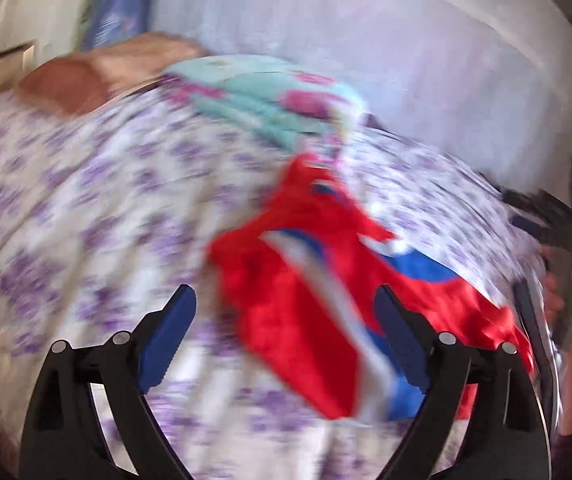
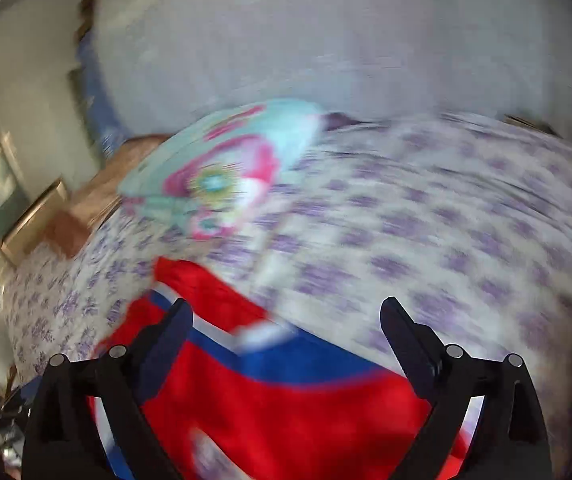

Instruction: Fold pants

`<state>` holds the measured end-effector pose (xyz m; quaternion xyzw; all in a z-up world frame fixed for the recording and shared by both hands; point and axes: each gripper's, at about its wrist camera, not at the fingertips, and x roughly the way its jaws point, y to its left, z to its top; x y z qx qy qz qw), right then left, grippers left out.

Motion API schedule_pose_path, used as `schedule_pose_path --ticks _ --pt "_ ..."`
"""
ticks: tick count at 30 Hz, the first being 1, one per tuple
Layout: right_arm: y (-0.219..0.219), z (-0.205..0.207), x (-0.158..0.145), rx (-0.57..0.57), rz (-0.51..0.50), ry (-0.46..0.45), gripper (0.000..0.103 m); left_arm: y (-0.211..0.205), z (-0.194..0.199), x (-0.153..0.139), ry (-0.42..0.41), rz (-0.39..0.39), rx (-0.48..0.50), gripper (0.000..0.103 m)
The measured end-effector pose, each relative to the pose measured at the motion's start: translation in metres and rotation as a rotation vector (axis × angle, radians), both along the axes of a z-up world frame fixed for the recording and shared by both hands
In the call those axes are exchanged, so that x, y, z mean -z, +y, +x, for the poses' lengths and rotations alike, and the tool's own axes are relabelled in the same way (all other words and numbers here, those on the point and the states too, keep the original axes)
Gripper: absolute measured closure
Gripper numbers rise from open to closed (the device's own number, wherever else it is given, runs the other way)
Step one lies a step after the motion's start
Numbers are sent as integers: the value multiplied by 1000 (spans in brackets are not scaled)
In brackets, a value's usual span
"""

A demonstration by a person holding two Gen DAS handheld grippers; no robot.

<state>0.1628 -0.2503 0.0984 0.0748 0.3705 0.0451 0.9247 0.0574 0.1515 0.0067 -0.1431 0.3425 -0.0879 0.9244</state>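
- Bedspread, purple-flowered, under everything; frames blurred.
- Pants, red, blue and white, rumpled on it.
- Left gripper spread wide, empty; pants under its right finger.
- Right gripper likewise wide, empty, pants below.

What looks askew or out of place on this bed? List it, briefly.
The red pants lie crumpled and twisted on the purple-flowered bedspread, not spread flat for folding. Both the left tool and the right tool are open, holding nothing. Heavy motion blur hides finer detail.
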Motion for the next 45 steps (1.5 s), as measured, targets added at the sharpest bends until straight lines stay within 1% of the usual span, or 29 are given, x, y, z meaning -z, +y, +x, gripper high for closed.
schedule_pose_path --ticks 2,4,6,7,10,13,14,15,16,17,18,19,23,24,26,27,28,30,31,32,33,34,36,37,39,41,43,44,45 --pt "-56 -61 3 124 -53 15 6 -24 2 0 -22 28 46 12" --pt "-97 -109 25 224 -90 69 6 -52 8 5 -17 52 91 12" --pt "-127 -141 50 302 -63 134 6 -73 18 15 24 39 135 12" --pt "-139 -158 65 328 -6 167 6 -82 24 19 48 34 152 12" --pt "-143 -187 94 350 82 210 6 -105 32 37 121 49 196 12" --pt "-130 -192 122 358 58 255 6 -115 33 54 162 99 188 12" --pt "-128 -188 133 349 47 270 11 -115 34 60 183 104 182 11" --pt "-127 -186 142 328 39 294 44 -114 35 64 197 105 177 11" --pt "-119 -182 147 286 22 301 69 -113 35 68 208 103 173 12" --pt "-115 -178 143 255 1 269 88 -112 35 69 213 104 169 11" --pt "-114 -172 135 218 3 245 92 -111 34 71 214 110 165 11" --pt "-114 -172 124 217 -16 213 92 -110 33 71 212 114 165 11" --pt "-123 -151 52 256 -220 41 92 -115 30 72 205 155 165 11" --pt "-130 -146 39 278 -250 27 92 -116 29 72 202 162 166 9" --pt "-150 -124 37 308 -286 84 92 -118 29 73 198 166 168 7" --pt "-158 -108 48 314 -304 137 88 -119 29 75 194 174 168 6" --pt "-167 -93 72 327 -344 216 79 -120 29 75 191 181 170 6" --pt "-179 -84 111 380 -399 319 60 -120 27 73 190 176 181 6" --pt "-179 -87 119 395 -406 315 61 -117 26 70 190 156 186 6" --pt "-175 -93 120 407 -394 279 59 -111 24 65 183 124 188 6" --pt "-169 -103 111 434 -367 219 53 -101 20 56 167 85 177 6" --pt "-164 -113 102 455 -342 172 36 -92 17 48 156 64 164 6" --pt "-146 -145 78 504 -309 28 10 -65 8 27 121 16 133 6" --pt "-137 -155 70 506 -289 -23 3 -53 3 19 102 5 113 6" --pt "-122 -168 61 432 -170 -67 3 -24 -5 5 72 8 48 5" --pt "-103 -163 71 278 13 -4 3 0 -6 4 87 3 1 5" --pt "-88 -152 91 219 102 58 3 22 1 17 147 -25 -43 5" --pt "-79 -145 101 212 120 89 3 31 4 27 187 -47 -67 5" --pt "-75 -136 112 215 128 118 3 39 9 40 233 -96 -71 5"
